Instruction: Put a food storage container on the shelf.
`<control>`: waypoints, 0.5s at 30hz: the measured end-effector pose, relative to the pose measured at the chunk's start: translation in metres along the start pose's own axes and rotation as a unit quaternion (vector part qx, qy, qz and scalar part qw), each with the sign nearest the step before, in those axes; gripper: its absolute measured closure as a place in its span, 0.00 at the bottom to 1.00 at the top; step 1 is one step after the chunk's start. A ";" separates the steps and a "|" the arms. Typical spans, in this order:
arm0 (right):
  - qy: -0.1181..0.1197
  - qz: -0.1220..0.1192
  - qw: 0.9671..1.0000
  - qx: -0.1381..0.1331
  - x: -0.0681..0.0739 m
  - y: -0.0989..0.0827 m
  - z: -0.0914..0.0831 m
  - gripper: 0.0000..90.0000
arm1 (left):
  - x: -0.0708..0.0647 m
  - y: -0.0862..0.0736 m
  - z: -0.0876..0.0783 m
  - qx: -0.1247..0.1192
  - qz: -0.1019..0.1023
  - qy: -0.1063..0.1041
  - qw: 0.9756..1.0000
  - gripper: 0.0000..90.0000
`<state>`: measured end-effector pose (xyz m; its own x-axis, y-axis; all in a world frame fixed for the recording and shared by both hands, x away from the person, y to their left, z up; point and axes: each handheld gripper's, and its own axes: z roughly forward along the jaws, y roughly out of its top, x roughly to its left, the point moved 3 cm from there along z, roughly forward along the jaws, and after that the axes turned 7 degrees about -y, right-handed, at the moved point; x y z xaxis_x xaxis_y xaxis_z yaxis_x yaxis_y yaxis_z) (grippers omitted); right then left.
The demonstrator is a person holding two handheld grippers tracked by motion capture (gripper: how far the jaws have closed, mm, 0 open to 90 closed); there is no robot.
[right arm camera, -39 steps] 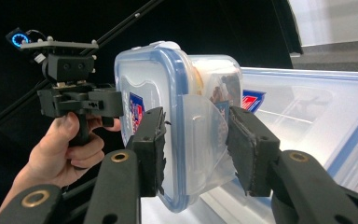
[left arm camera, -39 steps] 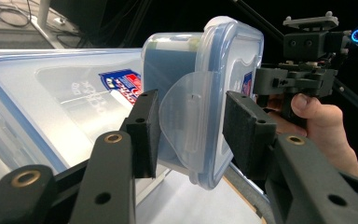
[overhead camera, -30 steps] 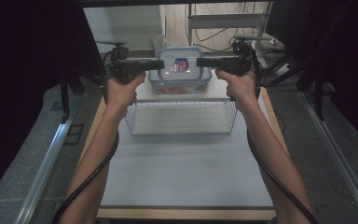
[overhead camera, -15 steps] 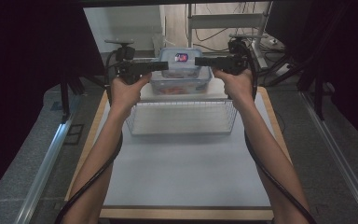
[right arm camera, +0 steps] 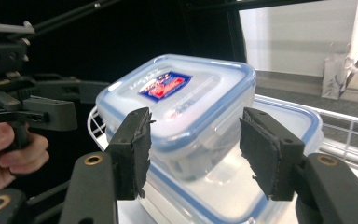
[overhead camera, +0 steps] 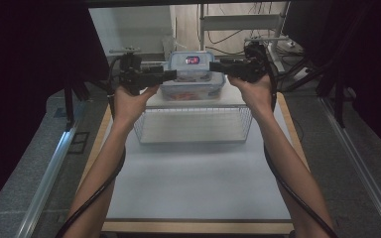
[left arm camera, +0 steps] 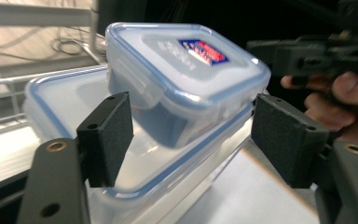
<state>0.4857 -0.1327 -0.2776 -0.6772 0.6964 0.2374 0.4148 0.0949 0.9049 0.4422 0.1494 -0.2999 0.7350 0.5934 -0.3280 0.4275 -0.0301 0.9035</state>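
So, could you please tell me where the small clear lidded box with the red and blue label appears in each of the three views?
High view: the small clear plastic box with a blue-rimmed lid sits top centre, between the two grippers.
Left gripper view: upper centre, beyond the open jaws.
Right gripper view: centre, beyond the open jaws.
Shared landmark: the larger clear blue-rimmed container beneath it.

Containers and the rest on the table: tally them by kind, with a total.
Small lidded container: 1
Large lidded container: 1
Wire basket: 1
Handheld claws, left claw and right claw: 2
Total: 5
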 end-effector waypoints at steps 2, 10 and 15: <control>-0.003 -0.016 1.000 0.002 0.001 -0.003 -0.003 0.45 | -0.004 -0.004 -0.002 0.007 0.024 0.016 1.000 0.29; -0.019 -0.066 0.998 0.009 0.005 -0.024 -0.006 0.27 | -0.017 -0.022 -0.008 0.024 0.105 0.073 0.992 0.15; -0.028 -0.082 0.996 0.007 0.005 -0.039 -0.008 0.17 | -0.020 -0.034 -0.010 0.030 0.107 0.074 0.991 0.09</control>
<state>0.4609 -0.1383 -0.3091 -0.7013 0.7097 0.0668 0.3101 0.2193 0.9251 0.4075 0.1470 -0.3215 0.7291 0.6795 -0.0818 0.3029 -0.2131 0.9289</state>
